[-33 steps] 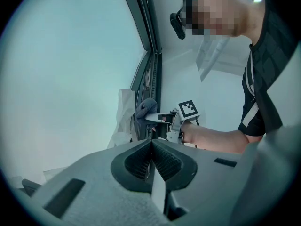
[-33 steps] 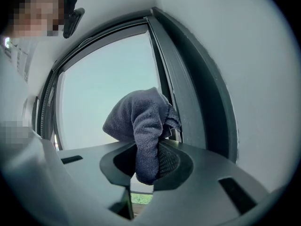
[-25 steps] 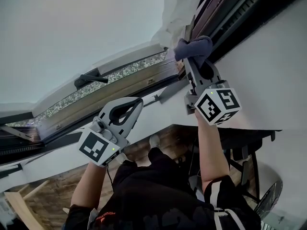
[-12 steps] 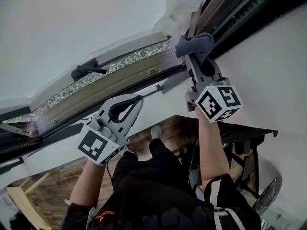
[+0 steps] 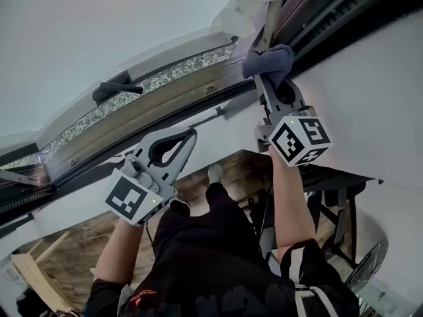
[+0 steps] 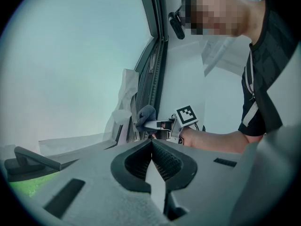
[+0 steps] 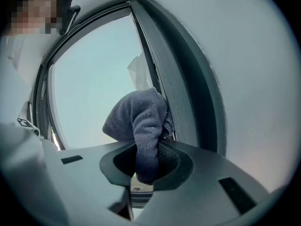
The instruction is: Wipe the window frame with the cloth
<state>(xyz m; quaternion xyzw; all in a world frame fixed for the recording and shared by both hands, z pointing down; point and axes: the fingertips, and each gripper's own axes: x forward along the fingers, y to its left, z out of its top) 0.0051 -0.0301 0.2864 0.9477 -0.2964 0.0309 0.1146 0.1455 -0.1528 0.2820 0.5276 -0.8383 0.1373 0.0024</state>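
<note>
The right gripper (image 7: 145, 166) is clenched on a dark grey-blue cloth (image 7: 140, 119). A fold of the cloth is pinched between the two jaws, and the rest is bunched up beyond the tips. In the head view this gripper is pointed toward 12 o'clock, with its marker cube (image 5: 301, 140) at the 6 o'clock end and the forearm (image 5: 291, 203) below that. The bunched cloth is pressed against the dark window frame (image 5: 317, 20), on the rail that runs out toward 1 o'clock, just beside the corner where it is met by the lower rail (image 5: 132, 121). A crumpled white sheet (image 5: 246, 2) is seen at 11 o'clock of the cloth, near the same corner. A white wall (image 5: 370, 111) is seen at 3 o'clock of the gripper.

The left gripper (image 6: 151, 144) is closed with nothing in it. Its ribbed pads (image 6: 162, 161) are brought together at the tips, and no object is caught between them. In the head view it is found at 8 o'clock of the right gripper, well apart from it, and is pointed toward 1 o'clock, near the lower rail. A black window handle (image 5: 114, 90) is seen at 11 o'clock of the left gripper. Wooden flooring (image 5: 66, 256) is visible at 7 o'clock of the view, and a black table (image 5: 337, 177) at 4 o'clock.
</note>
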